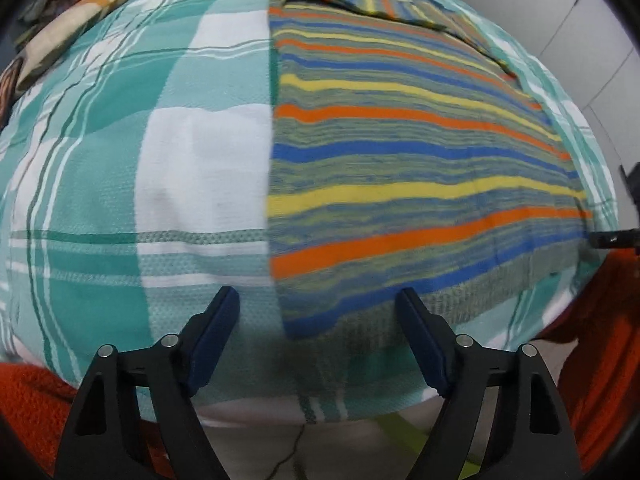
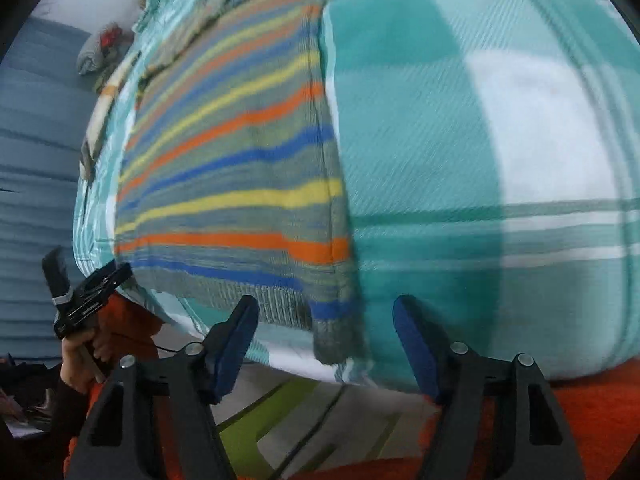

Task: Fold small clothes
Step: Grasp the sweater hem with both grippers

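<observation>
A knitted sweater point(image 1: 400, 152) with orange, yellow, blue and grey-green stripes lies flat on a teal and white checked cloth point(image 1: 120, 184). One sleeve point(image 1: 380, 4) is folded across its far end. My left gripper point(image 1: 317, 294) hovers open over the near left corner of the ribbed hem, with nothing pressed between its blue pads. In the right wrist view the sweater point(image 2: 240, 168) runs away to the upper left. My right gripper point(image 2: 326, 303) stands open just above the hem's near right corner point(image 2: 340, 336), which hangs over the cloth's edge.
A folded cream and orange cloth point(image 1: 76, 28) lies at the far left. A bundle of clothes point(image 2: 100, 48) sits beyond the surface. Orange-red fabric point(image 1: 600, 340) hangs below the near edge, above green patterned floor point(image 2: 260, 420). A hand point(image 2: 80, 352) grips the other tool's handle.
</observation>
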`<state>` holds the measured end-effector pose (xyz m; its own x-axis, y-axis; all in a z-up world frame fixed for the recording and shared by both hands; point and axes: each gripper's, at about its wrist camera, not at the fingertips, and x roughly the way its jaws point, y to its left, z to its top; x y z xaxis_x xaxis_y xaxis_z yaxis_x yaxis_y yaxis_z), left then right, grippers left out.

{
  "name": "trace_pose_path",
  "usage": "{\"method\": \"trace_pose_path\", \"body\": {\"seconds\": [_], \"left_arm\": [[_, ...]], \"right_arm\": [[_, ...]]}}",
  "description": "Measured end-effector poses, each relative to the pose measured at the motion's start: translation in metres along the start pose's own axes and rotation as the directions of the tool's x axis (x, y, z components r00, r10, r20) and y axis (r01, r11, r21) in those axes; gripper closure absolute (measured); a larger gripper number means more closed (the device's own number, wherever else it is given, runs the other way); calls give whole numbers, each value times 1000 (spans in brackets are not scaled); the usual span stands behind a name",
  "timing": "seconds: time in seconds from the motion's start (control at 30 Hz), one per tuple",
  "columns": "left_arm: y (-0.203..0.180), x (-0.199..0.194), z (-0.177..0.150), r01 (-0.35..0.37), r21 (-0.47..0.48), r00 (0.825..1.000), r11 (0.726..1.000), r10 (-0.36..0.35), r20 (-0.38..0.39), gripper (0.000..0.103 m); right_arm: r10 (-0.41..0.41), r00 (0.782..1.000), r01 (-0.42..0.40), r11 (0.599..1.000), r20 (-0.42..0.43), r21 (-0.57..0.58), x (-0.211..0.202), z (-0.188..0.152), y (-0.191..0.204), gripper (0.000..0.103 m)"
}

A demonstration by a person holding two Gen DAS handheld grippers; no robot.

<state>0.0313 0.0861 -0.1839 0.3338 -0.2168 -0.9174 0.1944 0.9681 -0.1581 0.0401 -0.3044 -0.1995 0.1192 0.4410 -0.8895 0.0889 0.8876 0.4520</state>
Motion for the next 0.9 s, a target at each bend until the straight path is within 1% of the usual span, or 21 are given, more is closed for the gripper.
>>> {"method": "trace_pose_path", "body": {"seconds": [0.03,0.07,0.1,0.13,0.2,0.27,0.3,0.33,0.37,0.4,0.43,0.47,0.5,0.57,0.6,0.67,0.7,0.73,0.8,0.87,0.9], "left_arm": [[0,-1,0,14,-2,1000,1000,-14,-3,40],[0,-2,0,26,-3,1000,1000,-26,-9,62],[1,-2,-1,47,-9,999,999,-47,-20,77],[2,-2,-1,74,-22,997,997,-75,-35,97],[6,-4,-2,107,-50,993,993,-109,-41,98],[9,-10,0,151,-76,987,986,-154,-34,99],[12,-16,2,192,-106,980,976,-195,-22,99],[17,-21,5,240,-143,970,960,-243,-4,99],[22,-28,11,287,-177,957,941,-288,22,99],[27,-36,20,333,-205,943,920,-329,58,99],[31,-42,30,358,-217,934,908,-348,83,99],[35,-47,43,382,-228,924,895,-365,113,99],[41,-52,65,411,-241,910,879,-384,153,99],[49,-56,102,439,-258,895,861,-393,210,99],[52,-56,119,444,-259,891,858,-390,233,99],[57,-53,160,436,-265,888,860,-365,278,99],[61,-47,189,445,-277,882,852,-362,303,99],[67,-43,205,448,-286,879,847,-360,311,99],[72,-27,248,438,-306,883,846,-339,325,99],[74,-8,290,412,-315,894,855,-312,322,99],[74,0,303,404,-316,898,858,-307,316,99]], "right_arm": [[1,1000,-1,1000,-8,-6,5,0,2,38],[-2,1000,2,1000,-14,-19,9,-1,5,44],[-7,1000,6,999,-19,-39,9,0,9,74],[6,1000,-7,999,-21,-51,7,-2,12,96],[51,999,-52,997,-17,-58,-1,-3,16,97],[57,998,-57,996,-3,-71,-8,-5,19,97],[87,996,-86,994,13,-70,-15,-3,20,97],[154,987,-151,987,47,-55,-26,-1,21,97],[195,978,-192,980,72,-42,-32,3,20,97],[263,957,-262,965,126,-25,-44,11,19,97],[293,943,-294,956,161,-19,-51,16,18,97],[329,921,-333,943,208,-12,-60,26,16,97],[358,897,-369,929,259,-6,-68,40,15,97],[373,871,-393,919,319,-1,-77,64,13,97],[361,859,-385,923,364,-7,-82,87,13,97],[343,845,-375,927,411,-3,-86,118,14,97],[340,829,-381,924,444,4,-88,142,14,97],[336,820,-383,924,463,7,-88,159,15,97],[323,809,-377,926,492,12,-90,196,17,97],[309,803,-372,928,510,25,-88,238,17,97],[304,801,-373,927,516,33,-89,253,14,97]]}}
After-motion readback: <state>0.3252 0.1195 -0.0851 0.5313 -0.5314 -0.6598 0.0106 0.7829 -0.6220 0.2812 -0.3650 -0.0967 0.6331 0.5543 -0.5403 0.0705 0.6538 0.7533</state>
